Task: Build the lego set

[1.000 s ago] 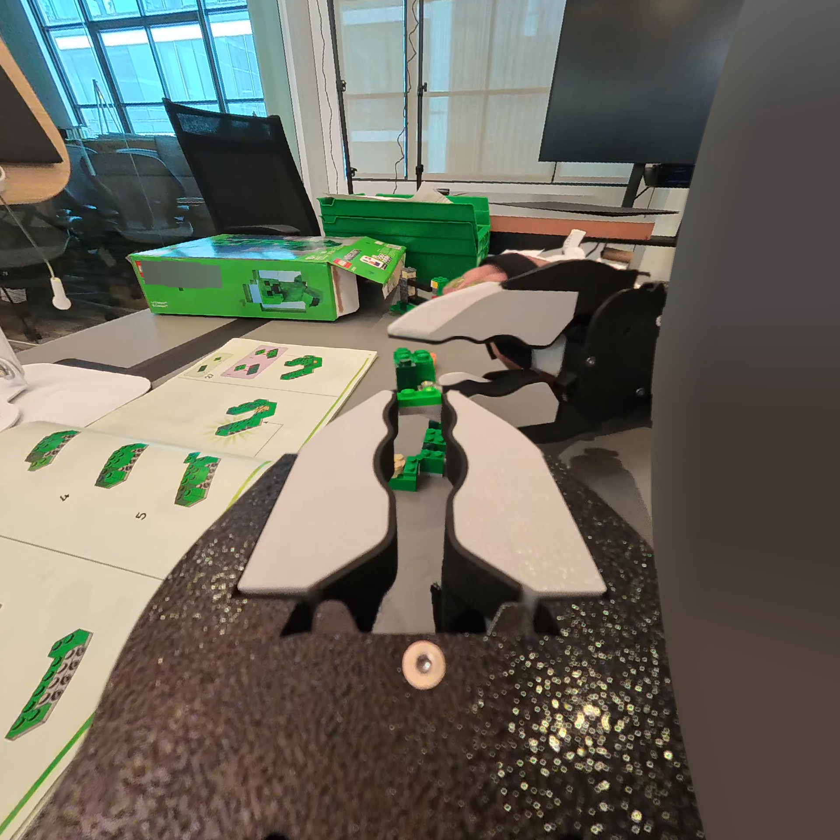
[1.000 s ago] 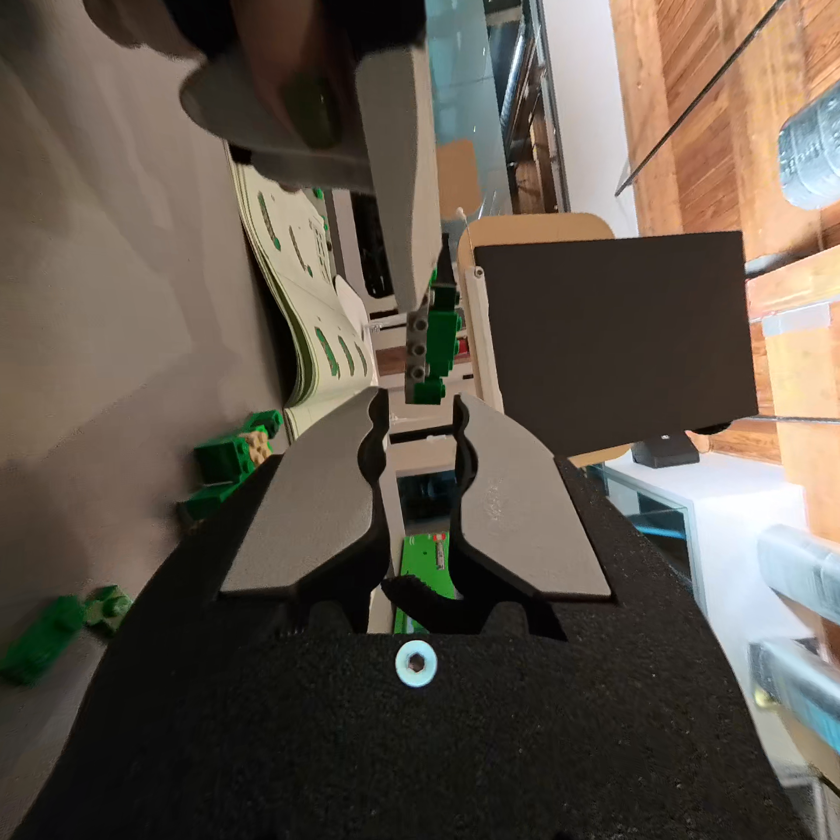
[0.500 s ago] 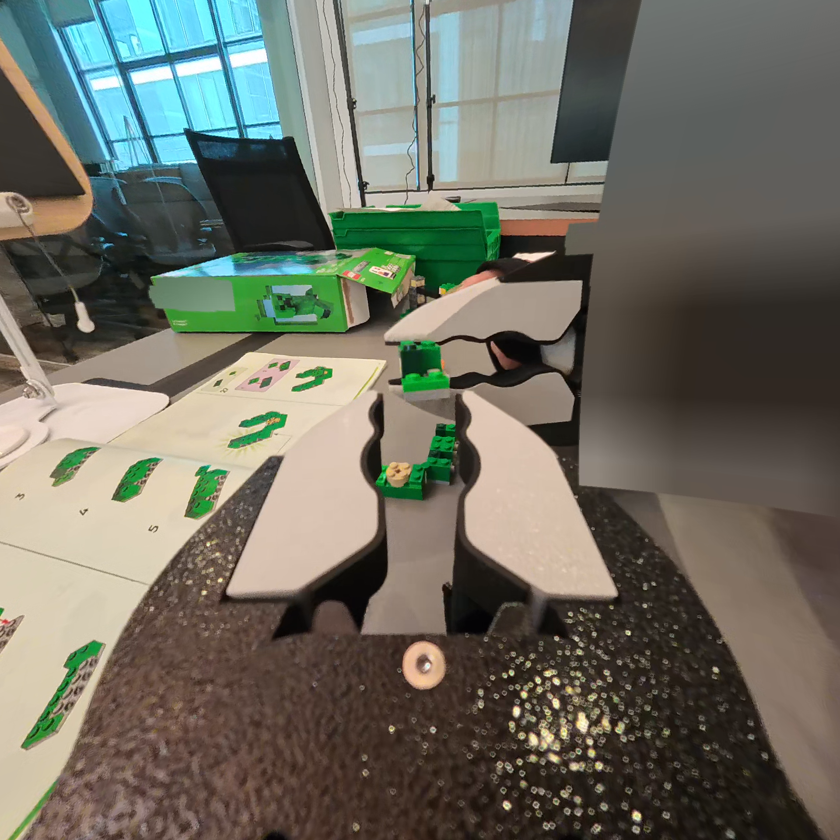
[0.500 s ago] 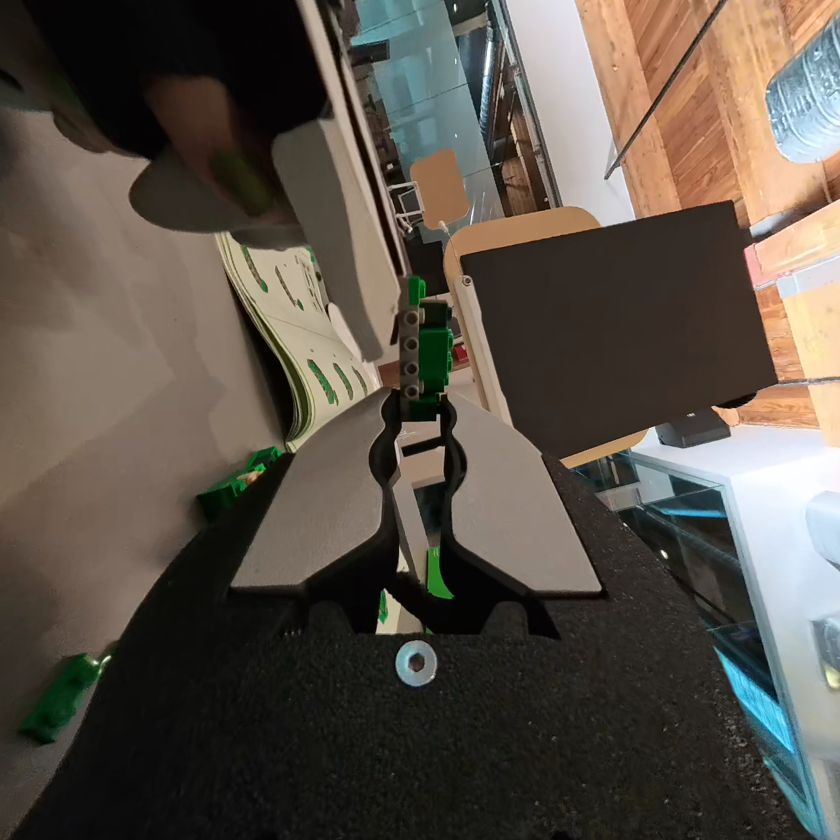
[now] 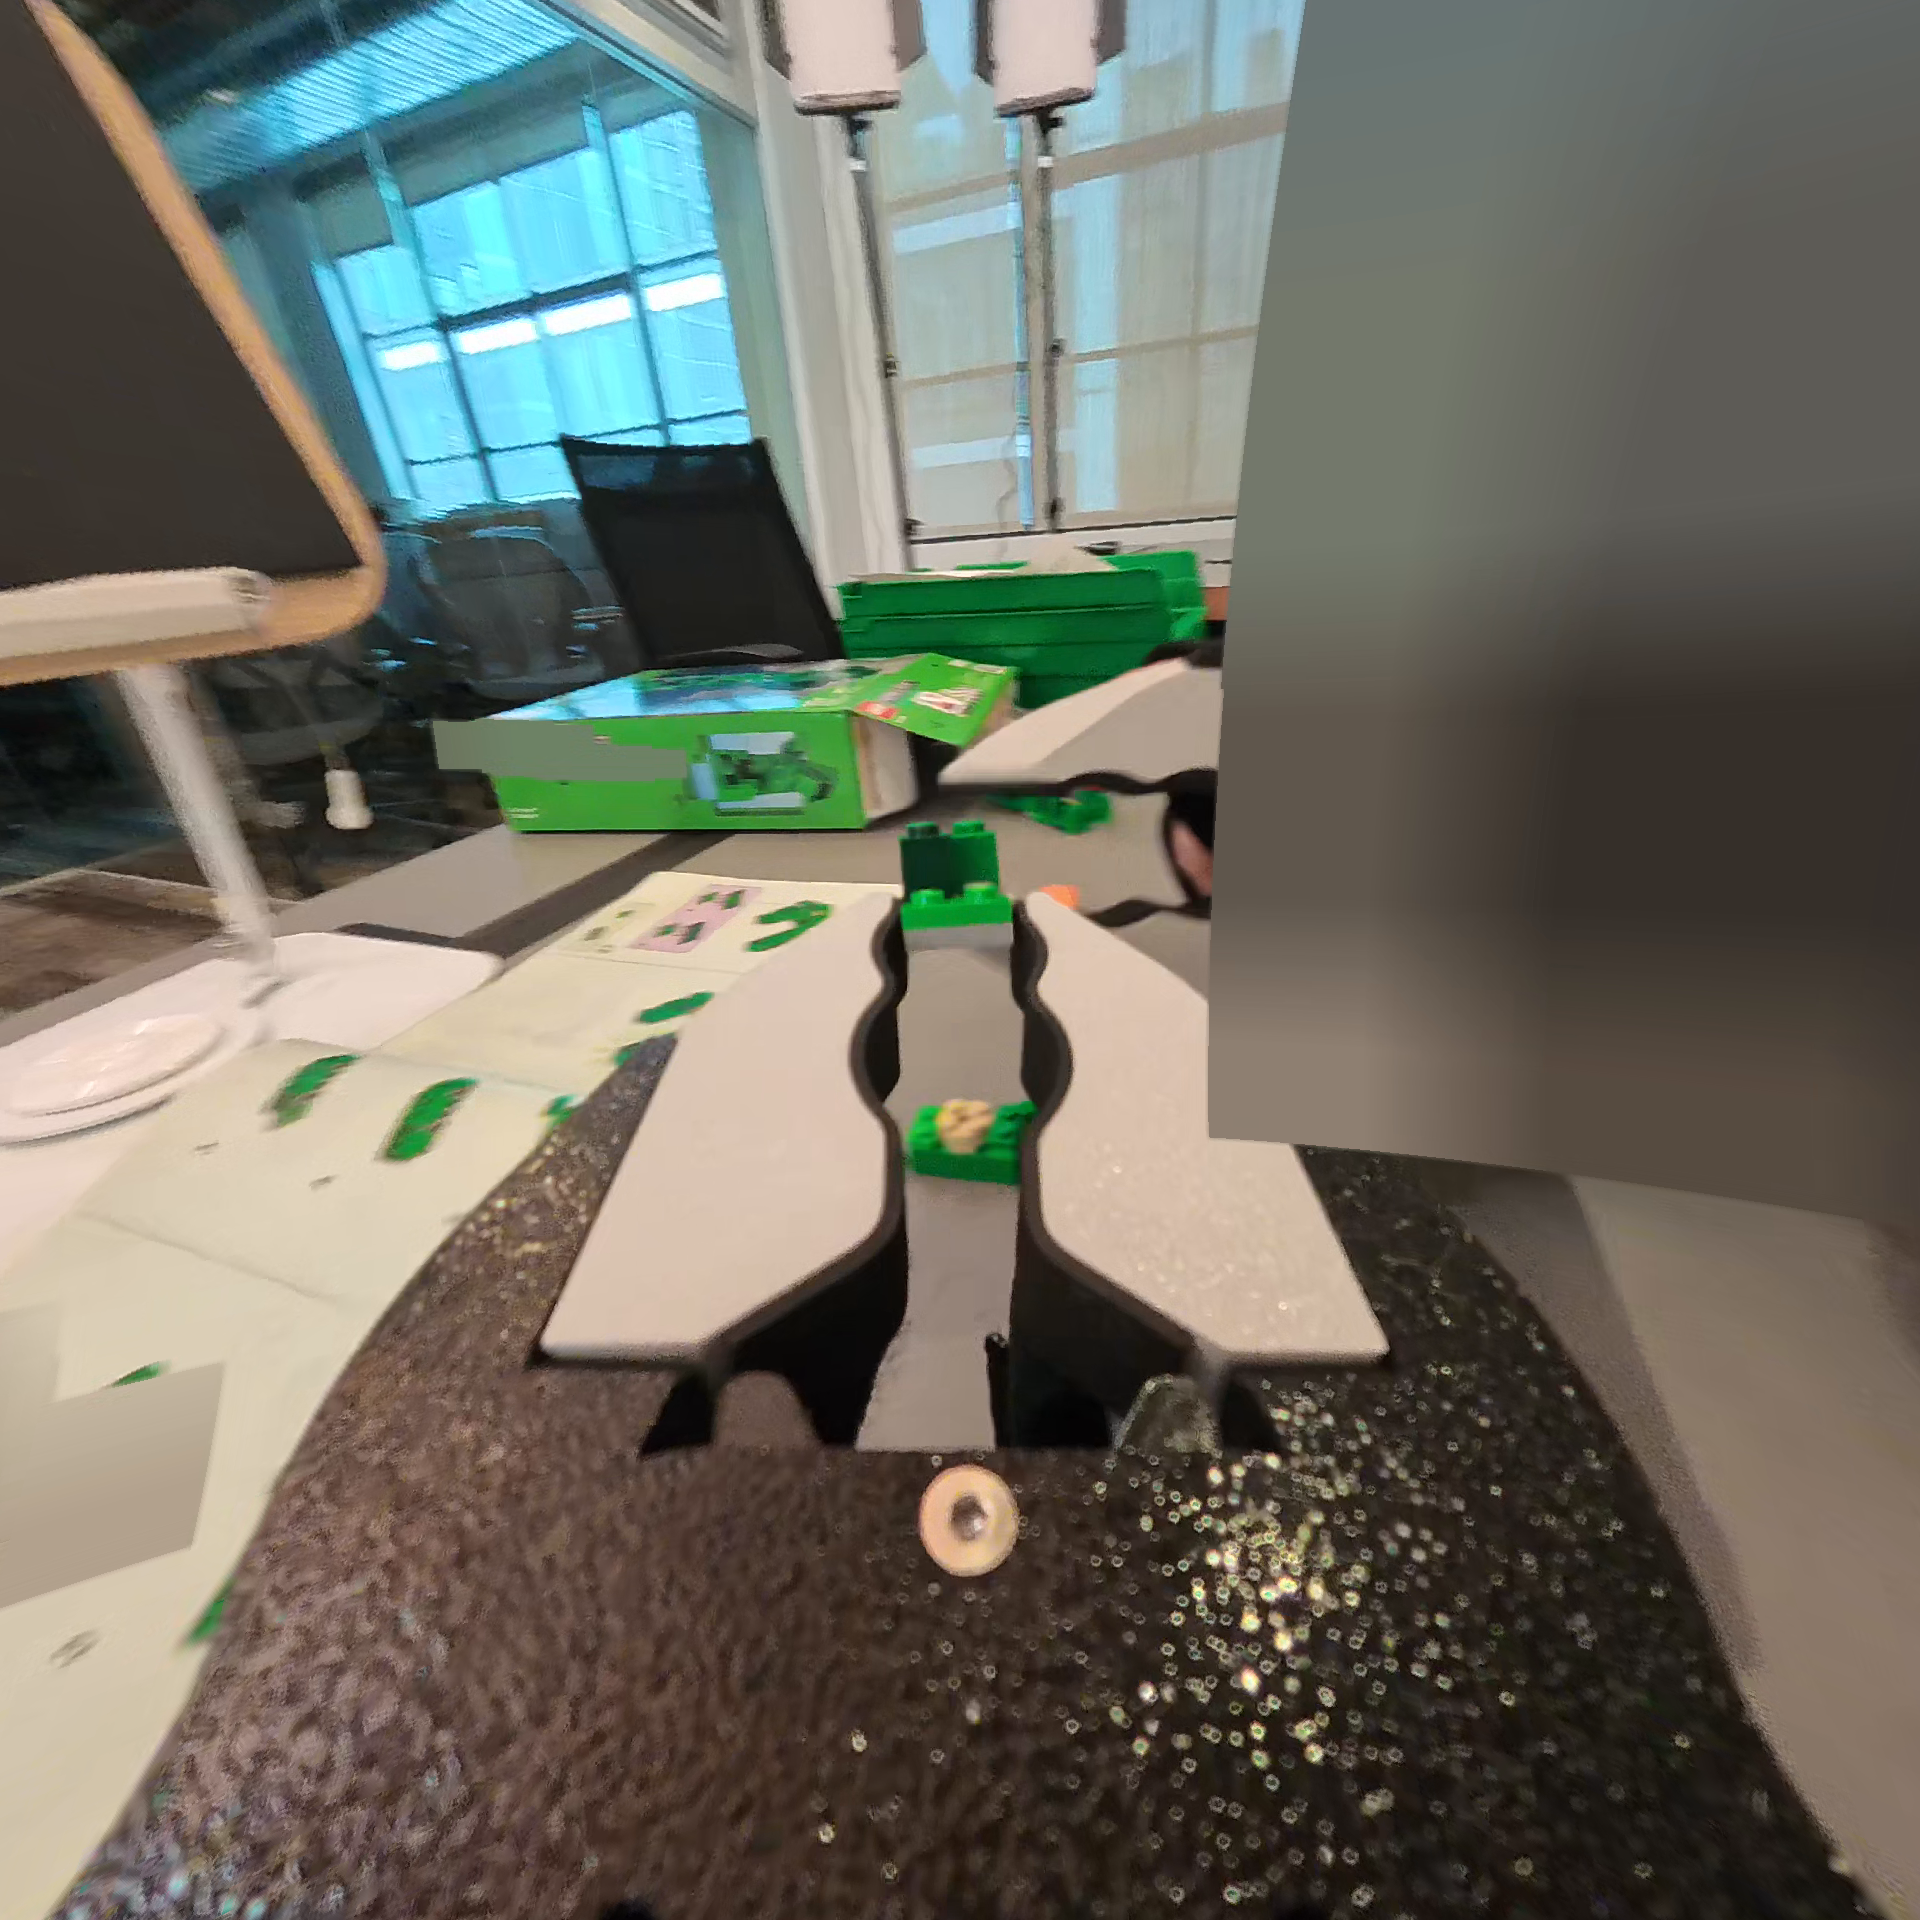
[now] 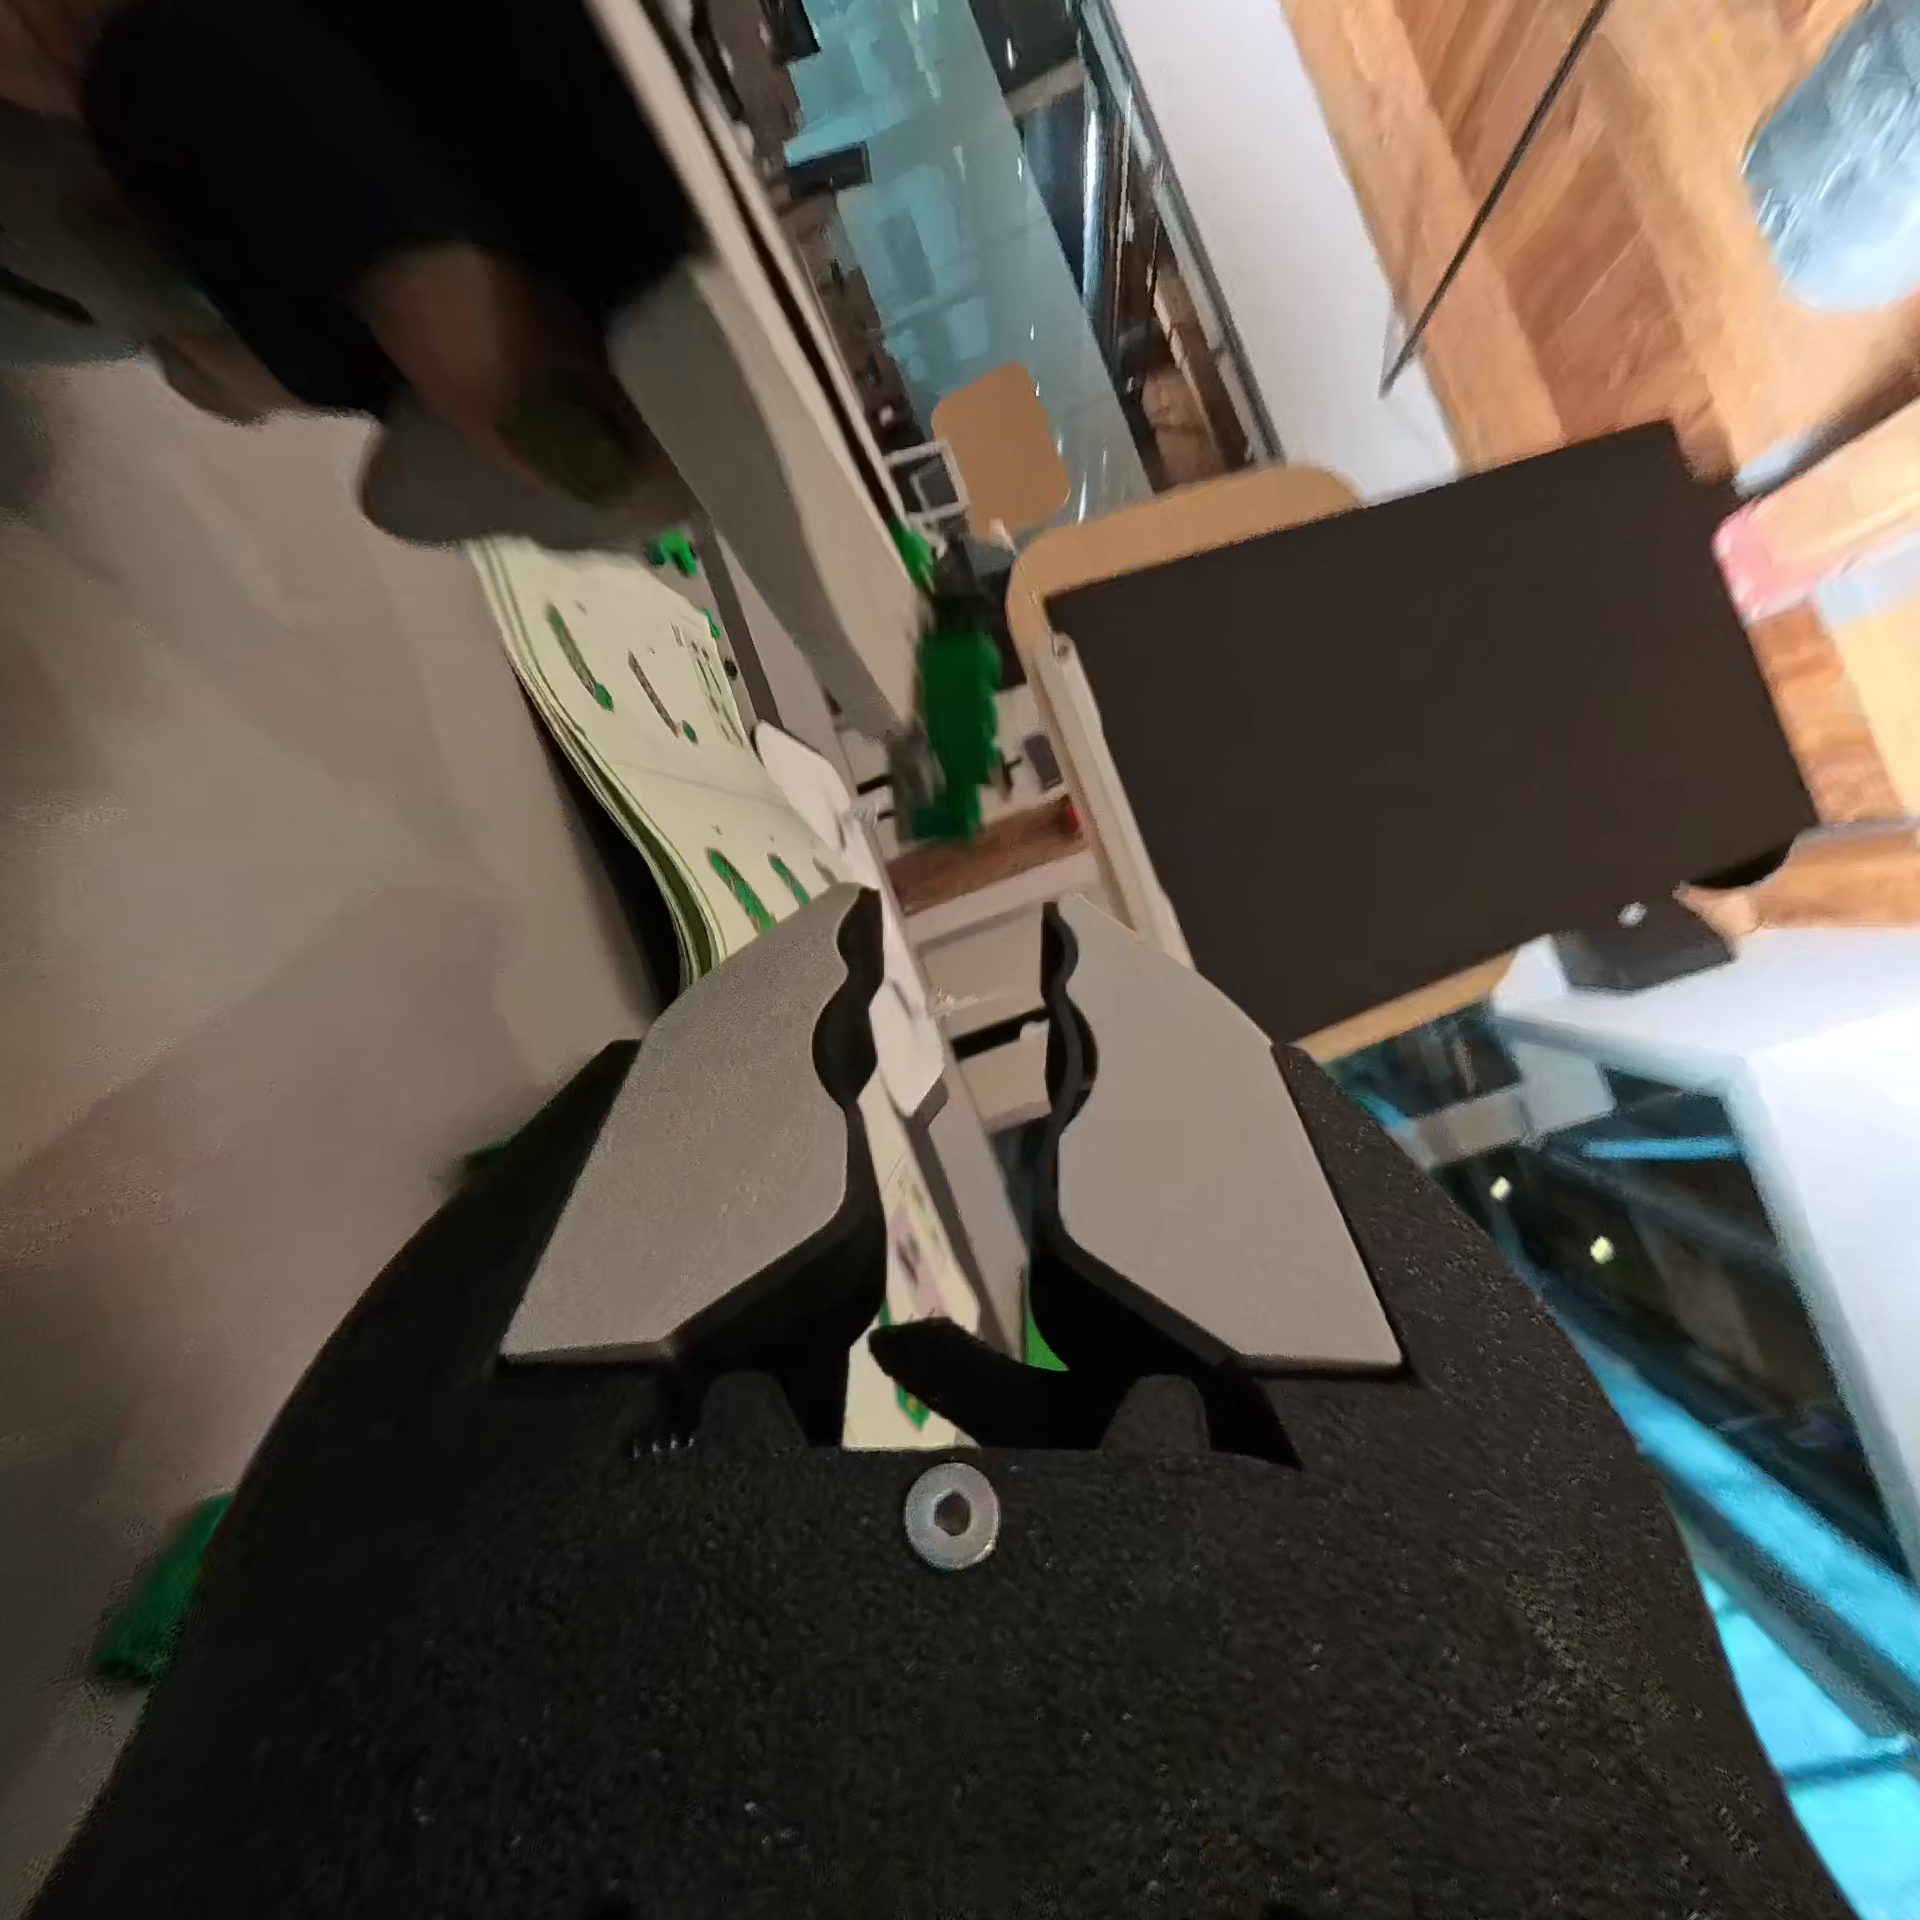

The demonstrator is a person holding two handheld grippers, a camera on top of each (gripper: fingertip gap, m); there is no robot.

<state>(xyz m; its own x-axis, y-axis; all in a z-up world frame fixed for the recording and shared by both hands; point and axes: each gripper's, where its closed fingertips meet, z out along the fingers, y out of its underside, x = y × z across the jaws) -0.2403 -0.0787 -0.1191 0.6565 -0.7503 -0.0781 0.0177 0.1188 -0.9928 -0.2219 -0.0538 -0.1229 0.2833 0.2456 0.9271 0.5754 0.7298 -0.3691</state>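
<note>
My left gripper point(image 5: 958, 914) is shut on a small green lego assembly point(image 5: 954, 883): a bright green plate with a dark green brick on top, held at the fingertips above the table. The right wrist view shows the same assembly point(image 6: 956, 707), blurred, at the left gripper's tip. My right gripper point(image 6: 958, 920) is open and empty, a short way back from the assembly. One of its fingers point(image 5: 1091, 717) shows behind the assembly in the left wrist view; a blur patch hides the rest. A loose green piece with a tan round stud point(image 5: 966, 1138) lies on the grey table.
An open instruction booklet point(image 5: 436, 1039) lies to the left; it also shows in the right wrist view point(image 6: 644, 727). A green set box point(image 5: 675, 758), green crates point(image 5: 1018, 613) and a black chair point(image 5: 686, 540) stand behind. A white lamp base point(image 5: 125, 1049) is far left. Loose green bricks point(image 6: 156, 1621) lie on the table.
The right gripper had closed in around the assembly; it has now opened wider and drawn back. The left gripper has risen and tilted, still holding the assembly.
</note>
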